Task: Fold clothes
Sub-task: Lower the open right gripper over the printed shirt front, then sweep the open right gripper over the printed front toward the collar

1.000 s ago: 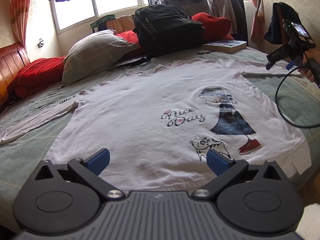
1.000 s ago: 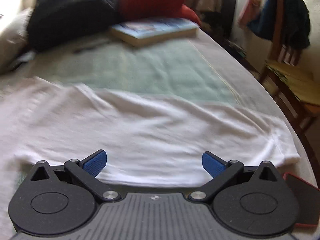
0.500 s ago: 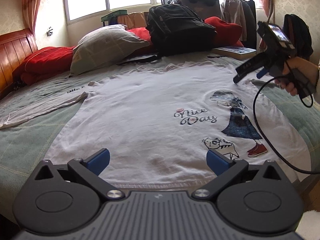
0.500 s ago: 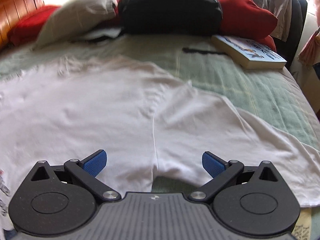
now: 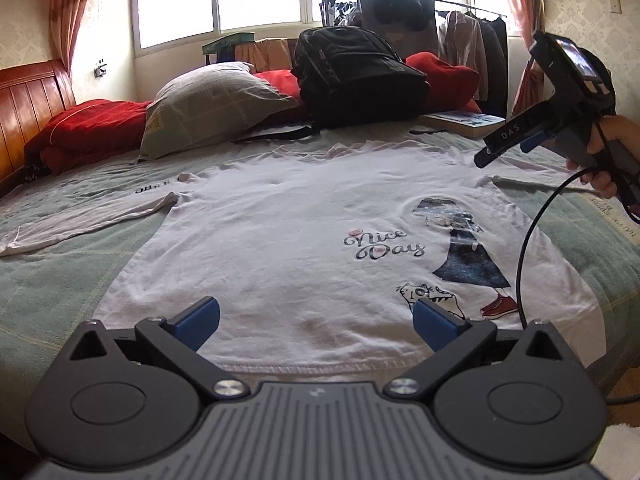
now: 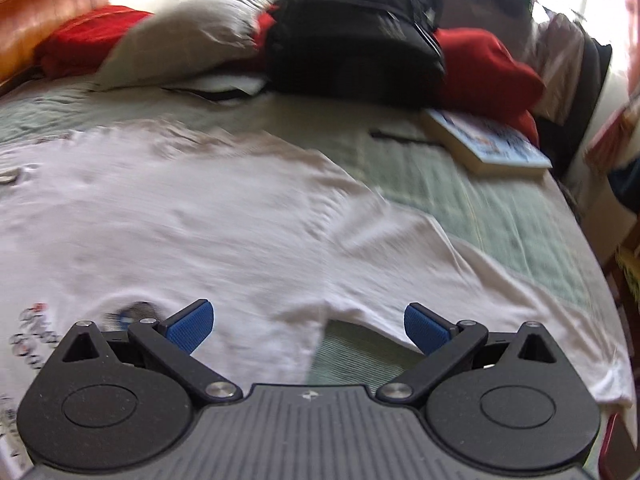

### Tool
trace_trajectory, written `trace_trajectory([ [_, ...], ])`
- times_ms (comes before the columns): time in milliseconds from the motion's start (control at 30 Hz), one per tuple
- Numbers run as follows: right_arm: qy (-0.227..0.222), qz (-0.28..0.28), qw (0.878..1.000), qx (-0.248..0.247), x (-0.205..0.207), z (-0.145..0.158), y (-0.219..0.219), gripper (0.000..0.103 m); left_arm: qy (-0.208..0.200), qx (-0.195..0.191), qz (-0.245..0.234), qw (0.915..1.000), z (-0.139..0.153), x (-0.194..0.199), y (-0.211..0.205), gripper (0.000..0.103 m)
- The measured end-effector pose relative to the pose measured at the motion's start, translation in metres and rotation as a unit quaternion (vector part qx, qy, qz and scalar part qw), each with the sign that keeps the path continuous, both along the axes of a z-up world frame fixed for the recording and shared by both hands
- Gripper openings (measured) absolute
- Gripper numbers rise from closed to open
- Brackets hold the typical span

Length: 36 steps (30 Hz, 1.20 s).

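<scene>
1. White cotton fills both views: your long-sleeved T-shirt (image 5: 304,236) lies flat, print side up, on the green bedspread (image 5: 48,292). Its left sleeve (image 5: 80,220) runs out of the left wrist view at the edge, and the hem is partly hidden behind your left gripper (image 5: 316,320).
2. The right wrist view is motion-blurred, so the print at its left edge is hard to make out, and the shirt (image 6: 200,232) there is cut off on the left.
3. Your left gripper hovers low over the hem with its blue pads spread wide, holding nothing.
4. Your right gripper (image 6: 308,322) also stands spread and unloaded, above the notch where the right sleeve (image 6: 500,292) meets the body. From the left wrist view it (image 5: 532,136) is raised over the shirt's right shoulder, your hand (image 5: 604,160) on the handle.
5. Compared with half a second ago, the right gripper sits higher and farther right, and the left camera has backed off slightly.
6. Behind lie a grey pillow (image 5: 212,108), a black backpack (image 5: 356,76) and a book (image 5: 464,122).
</scene>
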State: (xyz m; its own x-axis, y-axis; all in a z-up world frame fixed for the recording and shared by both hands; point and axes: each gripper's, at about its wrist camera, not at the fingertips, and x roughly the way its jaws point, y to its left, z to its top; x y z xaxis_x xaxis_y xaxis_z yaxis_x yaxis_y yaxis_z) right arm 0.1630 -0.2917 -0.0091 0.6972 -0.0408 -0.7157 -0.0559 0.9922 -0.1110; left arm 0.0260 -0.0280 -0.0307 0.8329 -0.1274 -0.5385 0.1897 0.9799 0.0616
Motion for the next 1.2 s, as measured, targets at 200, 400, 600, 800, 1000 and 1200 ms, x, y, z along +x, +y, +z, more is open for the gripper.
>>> trace_trajectory([
  [200, -0.017, 0.066, 0.997, 0.025, -0.016, 0.024, 0.047, 0.103, -0.012, -0.013, 0.004, 0.9998, 0.005, -0.008, 0.008, 0.102],
  [400, 0.04, 0.073, 0.994, 0.071, 0.0, -0.015, 0.08, 0.103, -0.012, -0.026, 0.013, 0.9995, 0.005, -0.014, 0.018, 0.102],
  [600, 0.055, 0.056, 0.996, 0.041, -0.016, -0.058, 0.088, 0.103, -0.009, -0.038, 0.027, 0.9989, 0.003, -0.014, 0.031, 0.102],
  [800, 0.038, 0.033, 0.997, 0.055, -0.066, -0.063, 0.075, 0.103, 0.003, -0.043, 0.032, 0.9986, -0.002, -0.009, 0.035, 0.102],
  [1000, 0.004, 0.032, 0.996, 0.078, -0.101, -0.054, 0.079, 0.103, 0.01, -0.04, 0.042, 0.9983, -0.001, -0.005, 0.032, 0.102],
  [1200, -0.024, 0.098, 0.992, 0.072, -0.107, -0.055, 0.117, 0.103, 0.018, -0.025, 0.039, 0.9988, -0.004, -0.003, 0.024, 0.102],
])
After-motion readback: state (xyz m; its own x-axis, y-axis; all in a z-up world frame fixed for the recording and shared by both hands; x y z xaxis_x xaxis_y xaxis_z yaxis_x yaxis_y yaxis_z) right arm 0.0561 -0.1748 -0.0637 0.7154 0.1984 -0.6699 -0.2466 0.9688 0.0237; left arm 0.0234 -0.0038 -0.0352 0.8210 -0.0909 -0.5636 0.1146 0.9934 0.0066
